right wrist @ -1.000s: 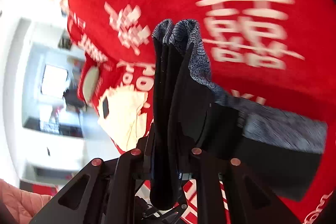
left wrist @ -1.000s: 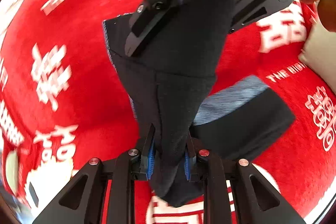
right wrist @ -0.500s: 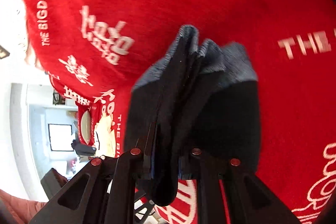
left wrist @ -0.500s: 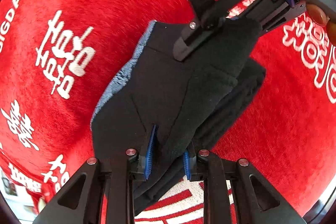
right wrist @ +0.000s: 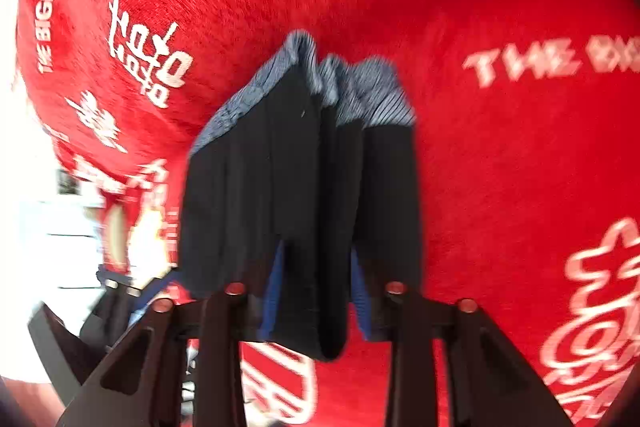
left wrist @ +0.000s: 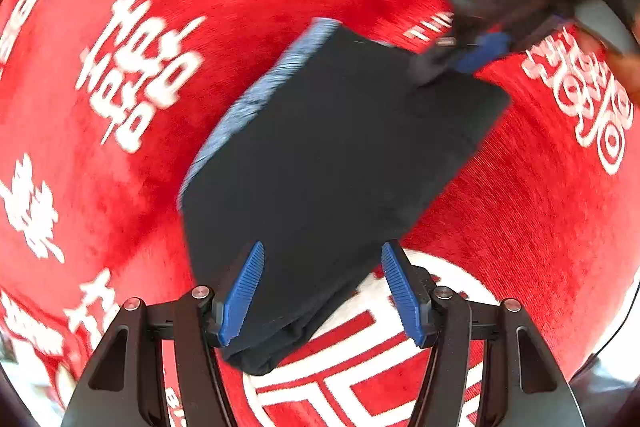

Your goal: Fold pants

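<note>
The dark pants, folded into a thick packet with a blue-grey waistband edge, lie on the red cloth. My left gripper straddles the near end; its jaws are opening and its blue pads stand well clear of the fabric. My right gripper shows blurred at the packet's far corner. In the right wrist view a loose fold of the pants still stands between the right gripper pads; its jaws are opening and the blue pad faces show beside the cloth.
The red cloth with white lettering covers the whole surface. Its edge runs down the left of the right wrist view, with a bright room beyond. A pale cushion-like thing lies at that edge, with the left gripper near it.
The pants hung pinched in both grippers; they came down onto the red cloth and now lie flat. Both pairs of jaws have spread apart from the fabric.
</note>
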`<action>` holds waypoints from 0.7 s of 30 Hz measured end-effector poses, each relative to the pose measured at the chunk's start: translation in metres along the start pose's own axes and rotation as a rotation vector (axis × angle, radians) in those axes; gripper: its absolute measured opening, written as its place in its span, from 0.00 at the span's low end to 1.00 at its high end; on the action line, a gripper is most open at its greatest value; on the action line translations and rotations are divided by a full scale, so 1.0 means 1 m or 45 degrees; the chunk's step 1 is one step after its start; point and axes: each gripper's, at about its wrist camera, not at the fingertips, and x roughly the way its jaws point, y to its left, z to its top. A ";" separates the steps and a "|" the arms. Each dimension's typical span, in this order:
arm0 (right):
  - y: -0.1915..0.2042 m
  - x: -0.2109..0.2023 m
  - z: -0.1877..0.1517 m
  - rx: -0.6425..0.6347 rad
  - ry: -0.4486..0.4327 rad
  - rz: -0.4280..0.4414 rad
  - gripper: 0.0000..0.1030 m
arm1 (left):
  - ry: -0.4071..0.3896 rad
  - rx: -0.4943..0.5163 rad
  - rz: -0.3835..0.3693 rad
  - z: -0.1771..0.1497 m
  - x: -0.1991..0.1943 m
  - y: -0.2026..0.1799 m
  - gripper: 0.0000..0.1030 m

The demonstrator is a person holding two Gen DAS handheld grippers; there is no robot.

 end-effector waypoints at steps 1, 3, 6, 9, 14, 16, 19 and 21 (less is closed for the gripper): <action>0.005 -0.006 0.002 -0.038 -0.030 -0.049 0.43 | -0.002 -0.054 -0.019 0.000 -0.001 0.011 0.61; 0.014 -0.014 0.008 -0.086 -0.075 -0.083 0.43 | -0.010 -0.210 -0.082 0.001 -0.004 0.036 0.61; 0.018 -0.011 0.024 -0.081 -0.072 -0.067 0.43 | 0.007 -0.454 -0.156 0.001 0.008 0.077 0.79; 0.015 0.008 0.036 -0.065 -0.020 -0.054 0.43 | 0.033 -0.597 -0.186 -0.001 0.027 0.101 0.79; 0.018 0.025 0.030 -0.124 0.055 -0.119 0.17 | 0.126 -0.739 -0.322 -0.008 0.059 0.106 0.79; 0.021 0.024 0.023 -0.149 0.059 -0.145 0.15 | 0.149 -0.750 -0.331 -0.012 0.065 0.101 0.79; 0.019 0.027 0.012 -0.168 0.083 -0.197 0.15 | 0.166 -0.732 -0.296 -0.016 0.071 0.089 0.79; 0.020 0.028 0.008 -0.172 0.081 -0.218 0.15 | 0.168 -0.720 -0.272 -0.016 0.072 0.083 0.79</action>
